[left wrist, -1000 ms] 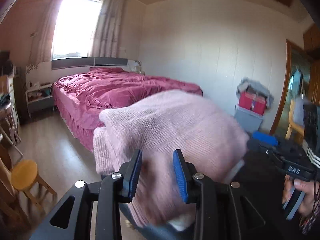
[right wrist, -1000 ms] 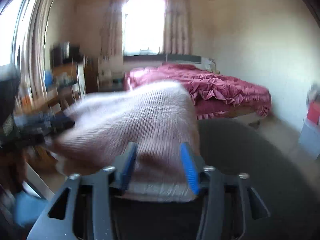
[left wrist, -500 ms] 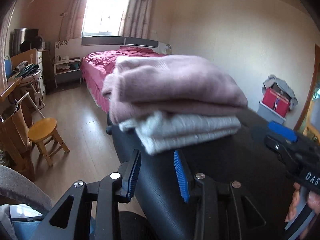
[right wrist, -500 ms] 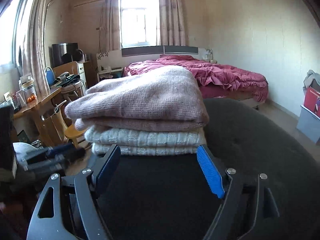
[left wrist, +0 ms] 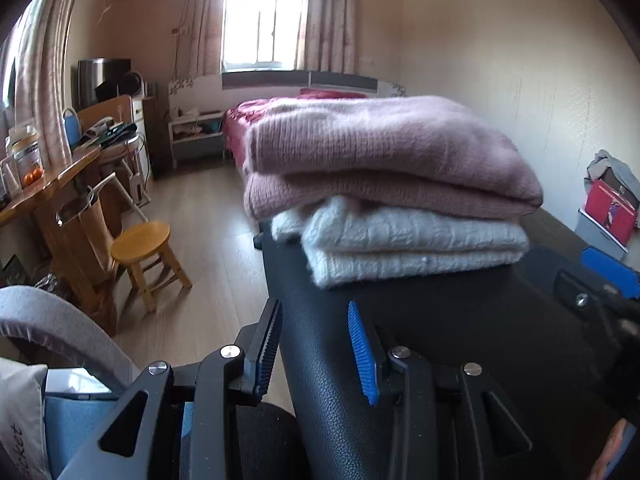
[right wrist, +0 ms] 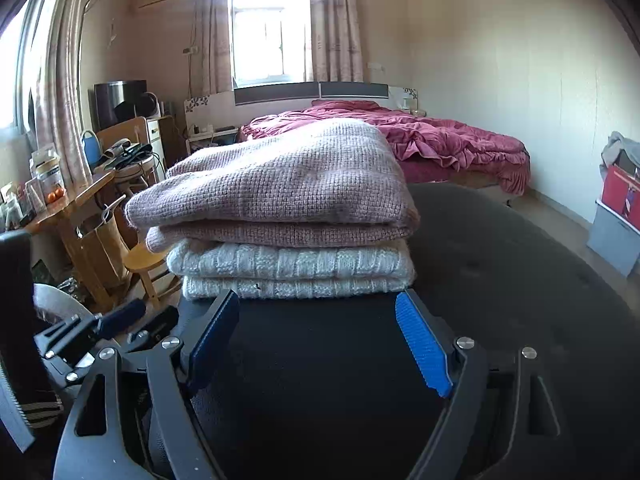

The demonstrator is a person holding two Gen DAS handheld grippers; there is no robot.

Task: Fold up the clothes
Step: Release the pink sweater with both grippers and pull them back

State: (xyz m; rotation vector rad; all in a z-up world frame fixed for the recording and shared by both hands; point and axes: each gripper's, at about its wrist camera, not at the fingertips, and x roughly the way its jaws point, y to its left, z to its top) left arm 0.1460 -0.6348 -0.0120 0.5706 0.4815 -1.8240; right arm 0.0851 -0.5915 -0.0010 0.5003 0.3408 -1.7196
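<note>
The black tabletop (right wrist: 500, 272) is bare from 6 o'clock up to the folded stack, and again at 3 o'clock of it. The stack, a pink sweater (right wrist: 288, 184) on a white sweater (right wrist: 292, 272), blocks the 12 o'clock line. At 9 o'clock the tabletop ends; below stand a wooden stool (left wrist: 142, 244) and a cluttered desk (left wrist: 44, 192). The bed (right wrist: 452, 144) closes off the far side.

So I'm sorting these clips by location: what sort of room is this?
Most likely a home bedroom: a bed with a crimson quilt under a curtained window, a cluttered wooden desk with a stool, and folded sweaters stacked on a black padded surface.
</note>
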